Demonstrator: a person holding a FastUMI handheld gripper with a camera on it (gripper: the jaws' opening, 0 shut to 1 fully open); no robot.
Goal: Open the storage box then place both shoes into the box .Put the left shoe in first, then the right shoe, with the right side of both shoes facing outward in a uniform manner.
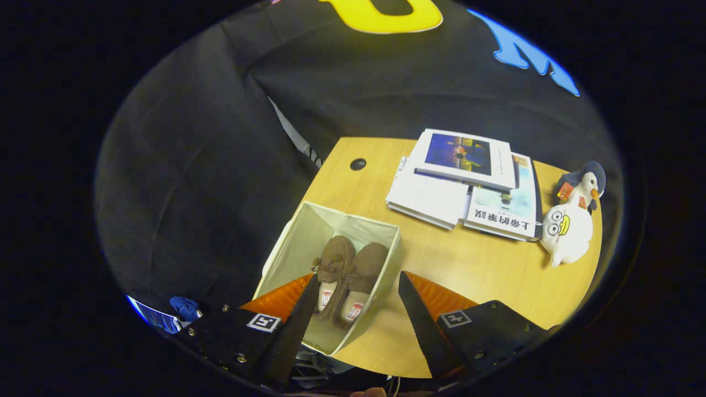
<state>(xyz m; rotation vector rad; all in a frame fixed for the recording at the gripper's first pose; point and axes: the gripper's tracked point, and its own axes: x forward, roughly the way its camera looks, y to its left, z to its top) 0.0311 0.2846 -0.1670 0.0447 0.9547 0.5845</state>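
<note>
**Both shoes in the box, my gripper empty above it**

Black cloth walls close in the booth behind a light wooden table, which has a small round cable hole near its far corner. I hold my gripper above the near part of that table, its two fingers spread wide apart with nothing between them but the view down into the storage box.

The box is a pale fabric bin, open at the top, sitting at the table's edge just ahead of and under my fingers. Inside it lie the two brown shoes, the left-hand shoe and the right-hand shoe, side by side and touching, toes pointing away from me and heels toward me.

As I judge it, the opening and both placings are done. Whether the sides face outward as asked I cannot tell from this angle.

Well beyond the box, a stack of books lies on the table, and past them two plush birds rest near the far edge.
</note>
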